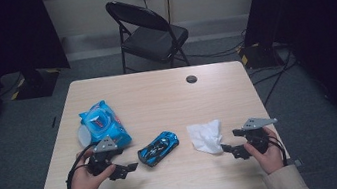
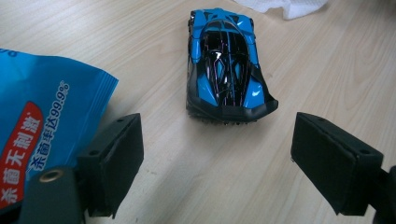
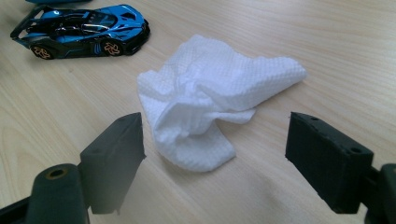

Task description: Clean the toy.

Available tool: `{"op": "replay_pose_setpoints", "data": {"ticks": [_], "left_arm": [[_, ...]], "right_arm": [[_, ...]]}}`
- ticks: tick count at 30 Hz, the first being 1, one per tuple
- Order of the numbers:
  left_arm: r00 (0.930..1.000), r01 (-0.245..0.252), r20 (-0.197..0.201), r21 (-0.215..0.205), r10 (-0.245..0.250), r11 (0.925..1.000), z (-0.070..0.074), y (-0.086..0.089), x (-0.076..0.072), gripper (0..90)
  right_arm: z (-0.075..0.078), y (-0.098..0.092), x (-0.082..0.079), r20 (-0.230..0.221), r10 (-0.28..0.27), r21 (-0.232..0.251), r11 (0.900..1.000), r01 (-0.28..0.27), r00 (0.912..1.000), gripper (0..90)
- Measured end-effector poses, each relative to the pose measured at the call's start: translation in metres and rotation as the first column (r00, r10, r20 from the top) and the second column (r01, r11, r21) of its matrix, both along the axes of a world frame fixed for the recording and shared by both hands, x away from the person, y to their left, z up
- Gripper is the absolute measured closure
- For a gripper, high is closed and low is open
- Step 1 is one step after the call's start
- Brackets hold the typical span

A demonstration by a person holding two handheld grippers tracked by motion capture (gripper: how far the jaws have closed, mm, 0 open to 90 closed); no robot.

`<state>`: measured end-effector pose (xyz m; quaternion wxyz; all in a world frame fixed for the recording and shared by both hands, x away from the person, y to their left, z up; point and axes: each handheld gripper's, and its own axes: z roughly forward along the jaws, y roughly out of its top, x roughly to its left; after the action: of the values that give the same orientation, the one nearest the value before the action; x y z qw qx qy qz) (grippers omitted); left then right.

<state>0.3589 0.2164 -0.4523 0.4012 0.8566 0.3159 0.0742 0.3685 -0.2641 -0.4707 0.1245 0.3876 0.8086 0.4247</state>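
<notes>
The left gripper (image 2: pixel 217 158) has its jaws spread wide and empty, lined up on the tail of the blue toy car (image 2: pixel 225 65), which sits on the table (image 2: pixel 140 28) just ahead of them, apart from both pads; the approach from behind looks meant to take the car across its narrow width. The right gripper (image 3: pixel 215 161) likewise stands released, its jaws framing the crumpled white wipe (image 3: pixel 210 98) without pressing it, near end of the wipe lying between the pads, so a closing pinch would probably catch the bunched fold. In the high view the car (image 1: pixel 158 148) lies between the two grippers, the wipe (image 1: pixel 206 137) to its right and a blue wipes packet (image 1: pixel 103 124) at the left gripper's far side. The packet is cut off at the left gripper view's edge, its print only partly legible, and the car's wheels on the far side are hidden.
</notes>
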Motion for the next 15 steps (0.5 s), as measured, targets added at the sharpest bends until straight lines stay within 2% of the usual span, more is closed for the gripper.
{"op": "replay_pose_setpoints", "data": {"ticks": [10, 15], "left_arm": [[0.9999, -0.011, 0.001, -0.002, 0.011, 0.9999, -0.004, 0.014, -0.006, 17.1], [0.9994, -0.033, -0.013, -0.007, 0.033, 0.9994, -0.005, 0.023, -0.009, 17.1]], "right_arm": [[-0.002, -0.008, -0.005, -0.005, -0.007, -0.010, 1.000, 0.007, 1.0000, 19.4], [-0.002, -0.012, -0.008, -0.003, -0.006, -0.016, 1.000, 0.006, 1.0000, 19.4]]}}
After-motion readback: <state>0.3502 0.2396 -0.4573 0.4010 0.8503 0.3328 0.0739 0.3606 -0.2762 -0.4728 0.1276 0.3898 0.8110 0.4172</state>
